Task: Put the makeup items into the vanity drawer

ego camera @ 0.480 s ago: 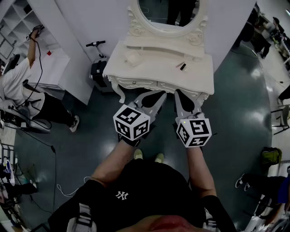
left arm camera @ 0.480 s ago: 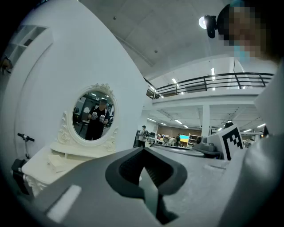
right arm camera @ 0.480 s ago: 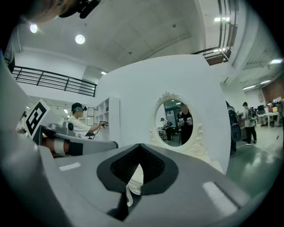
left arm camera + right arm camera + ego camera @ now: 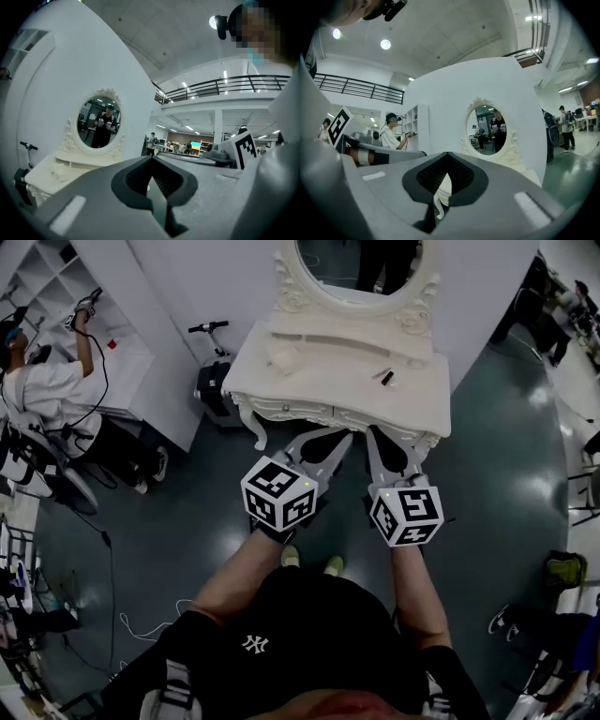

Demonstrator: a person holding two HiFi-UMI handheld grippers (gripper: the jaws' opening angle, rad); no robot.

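Observation:
The white vanity [image 4: 412, 404] with its oval mirror [image 4: 356, 263] stands just ahead of me, its front drawers [image 4: 314, 414] shut. On its top lie a white compact [image 4: 281, 355] at the left and two small makeup sticks [image 4: 383, 377], one dark, at the right. My left gripper [image 4: 337, 437] and right gripper [image 4: 375, 434] hover side by side in front of the drawer edge, below table height. Both are shut and hold nothing. In the left gripper view the left gripper [image 4: 151, 158] points at the mirror [image 4: 98, 123]. The right gripper [image 4: 446, 155] also faces the mirror [image 4: 491, 129].
A person in a white shirt [image 4: 47, 399] sits at the left by white shelving [image 4: 56, 287]. A scooter [image 4: 214, 371] leans beside the vanity's left leg. Cables [image 4: 122, 624] trail on the dark floor, and a bag [image 4: 562, 570] lies at the right.
The head view has shifted slightly, so the vanity and both grippers sit a little further right. The person at the left has changed posture. Both grippers remain shut.

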